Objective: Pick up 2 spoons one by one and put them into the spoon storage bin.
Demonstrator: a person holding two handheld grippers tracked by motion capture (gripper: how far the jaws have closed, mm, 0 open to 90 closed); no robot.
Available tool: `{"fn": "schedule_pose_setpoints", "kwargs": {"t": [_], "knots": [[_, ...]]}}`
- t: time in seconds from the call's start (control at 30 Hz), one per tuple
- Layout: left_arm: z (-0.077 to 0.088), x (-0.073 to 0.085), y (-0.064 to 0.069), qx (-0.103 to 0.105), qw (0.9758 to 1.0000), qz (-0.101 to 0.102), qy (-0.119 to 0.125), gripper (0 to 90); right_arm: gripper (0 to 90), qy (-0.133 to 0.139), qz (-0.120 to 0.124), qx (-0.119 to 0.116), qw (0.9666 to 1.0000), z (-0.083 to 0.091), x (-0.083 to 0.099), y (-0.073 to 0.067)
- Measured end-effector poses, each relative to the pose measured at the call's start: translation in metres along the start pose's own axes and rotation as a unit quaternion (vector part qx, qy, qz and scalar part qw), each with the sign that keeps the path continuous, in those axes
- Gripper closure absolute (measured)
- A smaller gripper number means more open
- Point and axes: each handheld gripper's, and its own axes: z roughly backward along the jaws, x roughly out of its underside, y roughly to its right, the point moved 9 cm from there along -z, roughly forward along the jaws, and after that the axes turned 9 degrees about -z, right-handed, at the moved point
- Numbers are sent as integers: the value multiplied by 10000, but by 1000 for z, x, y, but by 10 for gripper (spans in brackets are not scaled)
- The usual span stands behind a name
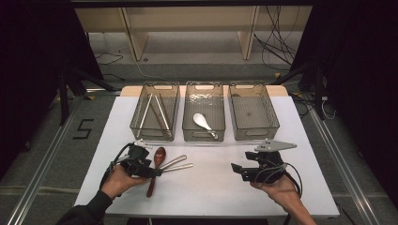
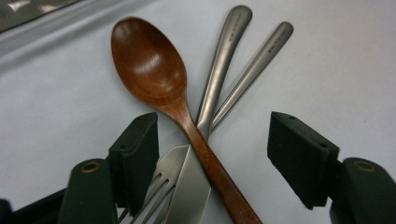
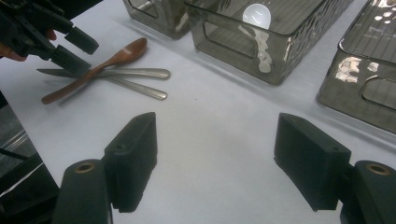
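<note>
Cutlery lies crossed on the white table (image 1: 211,187), at the left: a brown wooden spoon (image 2: 154,74) over a steel fork (image 2: 161,186) and a second steel piece (image 2: 191,186). The left gripper (image 2: 212,156) straddles that pile, jaws apart, pads clear of the spoon handle. Behind stand three smoky plastic bins; the middle bin (image 1: 203,137) holds a white spoon (image 1: 202,122). The right gripper (image 3: 215,158) hovers with jaws wide, holding nothing.
</note>
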Motion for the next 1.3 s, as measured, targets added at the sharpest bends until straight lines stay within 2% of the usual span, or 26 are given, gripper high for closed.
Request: {"fn": "schedule_pose_setpoints", "kwargs": {"t": [0.13, 0.23, 0.47, 0.8, 1.0, 1.3], "knots": [[-6, 3, -3, 27, 9998, -19, -198, 390, 310, -22, 6, -21, 10000, -1, 0, -1], [-12, 4, -2, 79, 9992, -111, -371, 395, 313, -25, 33, -31, 10000, -1, 0, -1], [-18, 9, -6, 105, 9974, -230, -677, 486, 316, -33, 48, -38, 10000, -2, 0, -2], [-18, 9, -7, 232, 9967, -262, -735, 642, 322, -49, 46, -31, 10000, -2, 0, -2], [-17, 9, -8, 359, 9966, -171, -716, 730, 323, -57, 43, -35, 10000, -2, 0, -2], [-15, 7, -11, 475, 9969, 22, -631, 762, 323, -84, 66, -40, 9999, -4, 1, -2]]}}
